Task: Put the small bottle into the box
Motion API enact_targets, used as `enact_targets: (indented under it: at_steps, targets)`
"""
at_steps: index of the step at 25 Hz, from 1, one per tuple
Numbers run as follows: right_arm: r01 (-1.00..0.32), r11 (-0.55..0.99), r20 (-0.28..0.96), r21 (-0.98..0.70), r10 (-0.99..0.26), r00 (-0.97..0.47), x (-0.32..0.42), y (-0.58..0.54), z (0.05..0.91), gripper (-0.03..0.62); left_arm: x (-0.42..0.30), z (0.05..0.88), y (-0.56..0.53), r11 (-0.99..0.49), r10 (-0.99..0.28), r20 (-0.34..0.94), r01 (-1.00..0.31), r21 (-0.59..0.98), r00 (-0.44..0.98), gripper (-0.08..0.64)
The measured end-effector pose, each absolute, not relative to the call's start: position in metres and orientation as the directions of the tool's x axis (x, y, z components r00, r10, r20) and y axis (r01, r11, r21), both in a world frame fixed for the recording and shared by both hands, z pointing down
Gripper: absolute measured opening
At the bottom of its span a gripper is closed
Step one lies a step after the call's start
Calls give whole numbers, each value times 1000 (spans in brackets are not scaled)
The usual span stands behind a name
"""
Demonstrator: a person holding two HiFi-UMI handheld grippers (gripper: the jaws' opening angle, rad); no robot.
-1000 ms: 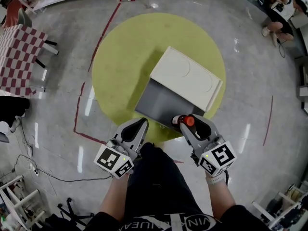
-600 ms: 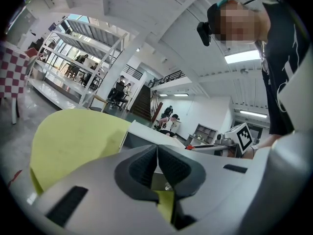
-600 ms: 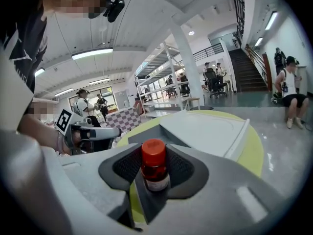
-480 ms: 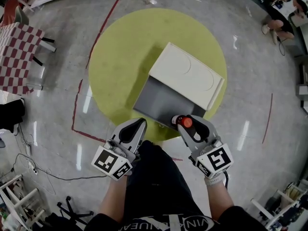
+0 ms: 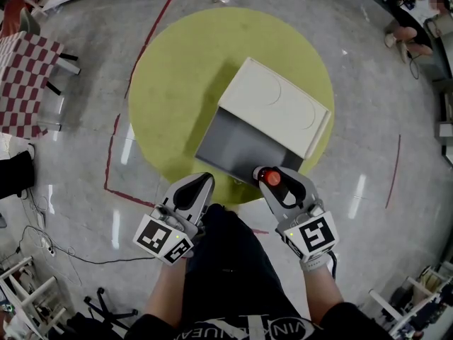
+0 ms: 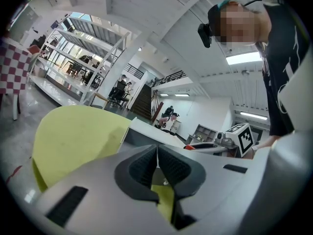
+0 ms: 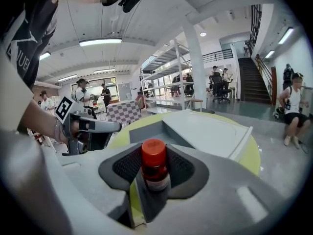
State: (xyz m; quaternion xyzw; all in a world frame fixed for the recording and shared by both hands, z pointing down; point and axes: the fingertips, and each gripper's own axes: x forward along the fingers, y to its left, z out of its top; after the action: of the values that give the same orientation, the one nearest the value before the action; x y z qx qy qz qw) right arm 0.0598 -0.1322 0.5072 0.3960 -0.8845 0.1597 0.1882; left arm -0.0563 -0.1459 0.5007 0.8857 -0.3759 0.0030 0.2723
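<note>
The small bottle has a red cap and a pale label, and it stands upright between the pads of my right gripper, which is shut on it. Seen from the head view, the bottle hangs at the near edge of the grey box, whose white lid stands folded open behind it. That box fills the space just ahead in the right gripper view. My left gripper is shut and empty, held left of the box over the round yellow-green table. Its jaws meet with nothing between them.
A red-and-white checked chair stands at the far left on the floor. Red tape lines run along the grey floor beside the table. A person sits at the upper right. Cables lie on the floor at lower left.
Both grippers have crept slightly forward toward the box, the right one carrying the bottle. The head view has shifted a little, so the table sits higher in frame.
</note>
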Motion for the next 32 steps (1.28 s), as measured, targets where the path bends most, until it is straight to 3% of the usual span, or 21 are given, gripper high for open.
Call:
enact_targets:
  at_steps: [32]
  targets:
    - [-766,616,382,-184,-674,-633,55,-126,487,172,-61,499,-139,-568,-657,205,-655,498,726,15]
